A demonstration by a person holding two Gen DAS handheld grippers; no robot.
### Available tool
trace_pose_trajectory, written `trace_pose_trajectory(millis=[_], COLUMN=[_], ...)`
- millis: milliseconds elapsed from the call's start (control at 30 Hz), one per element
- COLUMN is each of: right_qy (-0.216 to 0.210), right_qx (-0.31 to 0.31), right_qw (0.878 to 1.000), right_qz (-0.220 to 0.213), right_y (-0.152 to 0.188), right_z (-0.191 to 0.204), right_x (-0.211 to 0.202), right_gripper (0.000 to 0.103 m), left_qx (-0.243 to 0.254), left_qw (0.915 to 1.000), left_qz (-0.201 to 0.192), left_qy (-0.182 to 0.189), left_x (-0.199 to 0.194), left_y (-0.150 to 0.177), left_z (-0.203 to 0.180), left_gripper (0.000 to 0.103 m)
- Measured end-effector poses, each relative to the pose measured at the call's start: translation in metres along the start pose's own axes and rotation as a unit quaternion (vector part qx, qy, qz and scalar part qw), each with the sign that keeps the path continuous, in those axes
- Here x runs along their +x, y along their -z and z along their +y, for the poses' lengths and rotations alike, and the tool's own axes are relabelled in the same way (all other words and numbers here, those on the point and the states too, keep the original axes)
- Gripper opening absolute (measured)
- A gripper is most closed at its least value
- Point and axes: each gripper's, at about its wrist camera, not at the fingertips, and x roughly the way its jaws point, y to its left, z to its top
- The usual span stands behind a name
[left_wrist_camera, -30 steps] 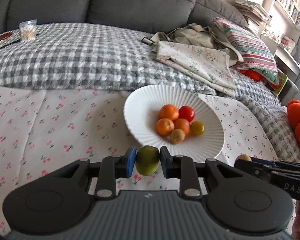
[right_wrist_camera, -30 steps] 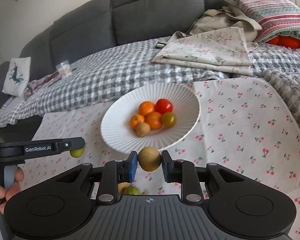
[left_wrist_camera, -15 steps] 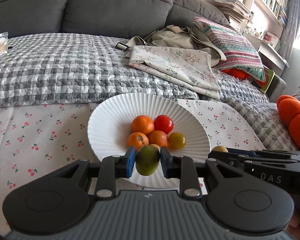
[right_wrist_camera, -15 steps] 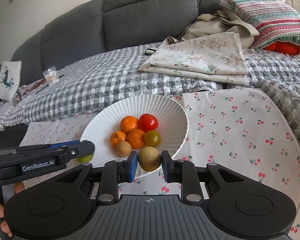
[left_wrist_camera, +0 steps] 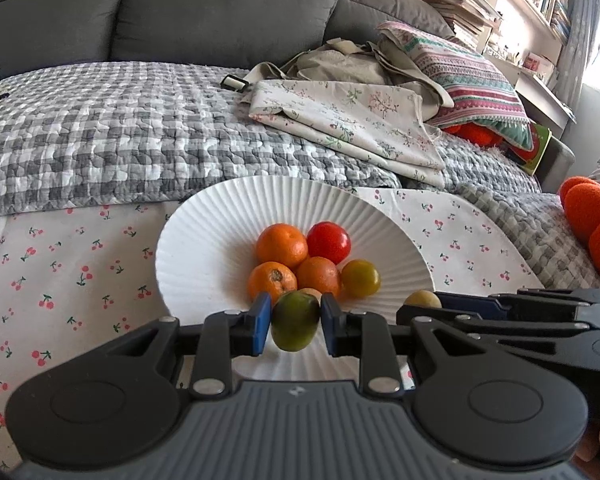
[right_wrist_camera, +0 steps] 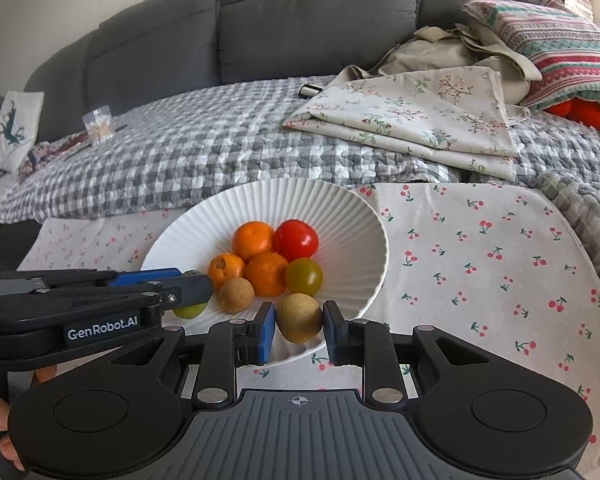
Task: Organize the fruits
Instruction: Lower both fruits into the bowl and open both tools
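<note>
A white ribbed bowl (left_wrist_camera: 204, 248) (right_wrist_camera: 352, 208) on the cherry-print cloth holds several small fruits: oranges (left_wrist_camera: 282, 245) (right_wrist_camera: 253, 241), a red tomato (left_wrist_camera: 329, 241) (right_wrist_camera: 296, 239), a greenish tomato (left_wrist_camera: 360, 278) (right_wrist_camera: 304, 276) and a brown round fruit (right_wrist_camera: 236, 295). My left gripper (left_wrist_camera: 295, 323) is shut on a green fruit (left_wrist_camera: 295, 322) above the bowl's near rim. My right gripper (right_wrist_camera: 299, 325) is shut on a brown kiwi-like fruit (right_wrist_camera: 299, 317), also over the near rim. In the right wrist view the left gripper (right_wrist_camera: 186, 289) reaches in from the left, its green fruit (right_wrist_camera: 188, 311) partly hidden.
A grey checked quilt (left_wrist_camera: 100, 128) covers the sofa behind the cloth. Folded floral fabric (left_wrist_camera: 352, 120) and a striped pillow (left_wrist_camera: 460, 76) lie at the back right. Orange plush (left_wrist_camera: 596, 216) sits at the far right. A small packet (right_wrist_camera: 99, 125) lies at the far left.
Both grippers have moved forward and down toward the bowl, each still holding its fruit. The bowl now looks larger and the held fruits hang over its near rim.
</note>
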Motion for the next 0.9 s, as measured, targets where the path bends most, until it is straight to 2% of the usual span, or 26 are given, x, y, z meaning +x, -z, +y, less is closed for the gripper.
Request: trace_pose_trajectory(millis=[233,300,400,633,700,900], right_qy=[-0.001,-0.002,-0.007,-0.023,-0.028,-0.043], right_qx=[-0.007,-0.001,0.022,0.061,0.071,0.108], right_qw=[1.000,1.000,1.000,0.998,0.997,0.993], right_qz=[0.002,0.000,-0.004,-0.019,-0.021,-0.020], right_y=[0.002,0.002,0.001,-0.008,-0.010,-0.011], right_z=[0.004,0.003,-0.003,-0.013,-0.016,-0.025], right_x=[0.007,0.007,0.004,-0.013,-0.018,-0.032], right_gripper=[0.025,0.029,0.031,0.033,0.033,0.033], left_qx=[-0.006,-0.011,-0.020,-0.049,-0.054,-0.054], left_qw=[1.0000,0.9999,0.9998,0.9986,0.9983,0.9982], left_qz=[0.006,0.003,-0.005,-0.015,-0.019,-0.018], left_qy=[-0.002,-0.002,-0.006,-0.011,-0.015,-0.021], left_x=[0.003,0.001,-0.005,-0.017,-0.021,-0.035], left_y=[0.002,0.001,-0.001,-0.007,-0.008,-0.008], left_z=[0.003,0.005,0.008,0.021,0.024,0.026], left_gripper=[0.026,0.036,0.044,0.045,0.048,0.051])
